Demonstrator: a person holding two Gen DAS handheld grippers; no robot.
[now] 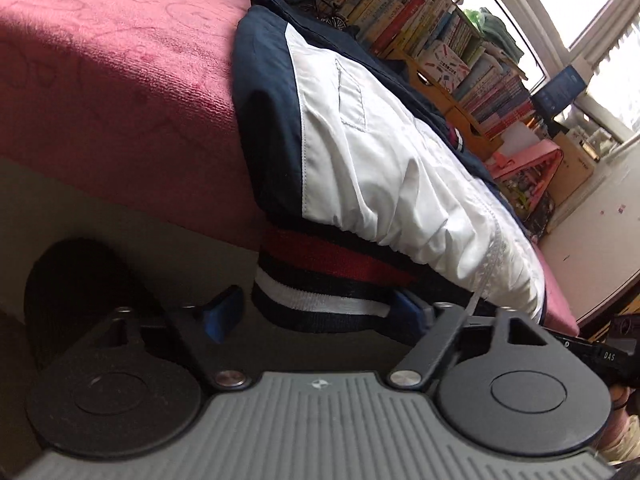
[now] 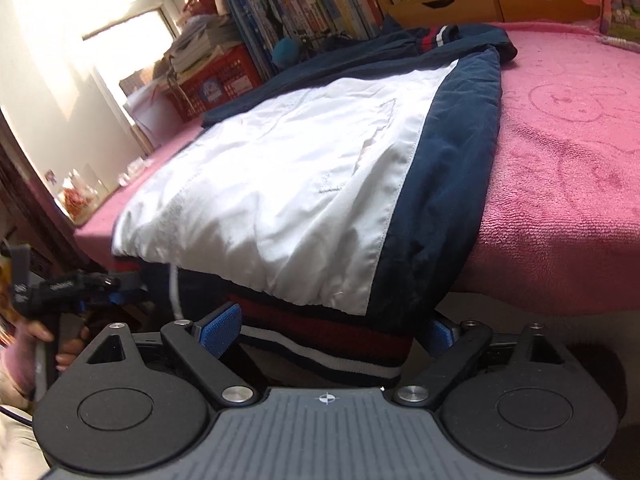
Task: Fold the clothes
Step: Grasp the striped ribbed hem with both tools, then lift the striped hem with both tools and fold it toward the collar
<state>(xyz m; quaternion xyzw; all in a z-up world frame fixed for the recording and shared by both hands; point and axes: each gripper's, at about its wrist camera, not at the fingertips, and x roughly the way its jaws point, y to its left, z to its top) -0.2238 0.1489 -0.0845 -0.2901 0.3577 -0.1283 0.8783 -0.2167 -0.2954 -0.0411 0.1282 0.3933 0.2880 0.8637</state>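
Your navy and white zip-up jacket lies flat on the pink terry bed cover. Its long axis runs from the bed's near edge back toward the crowded bookshelf. The red, white and navy striped ribbed hem points at you and droops over the edge; the collar end, with a striped cuff, lies farthest away.

Your left gripper is spread wide, blue pads on either side of the hem band. The right-hand pad sits close against the hem's underside; you cannot tell whether it touches. Nothing is clamped.

Your right gripper is likewise spread, straddling the hem's other end. Its left pad shows clearly, while its right pad is mostly hidden behind the navy side panel.

The far sleeve is bunched and hard to make out. In the right wrist view, the jacket's near left corner is overexposed.
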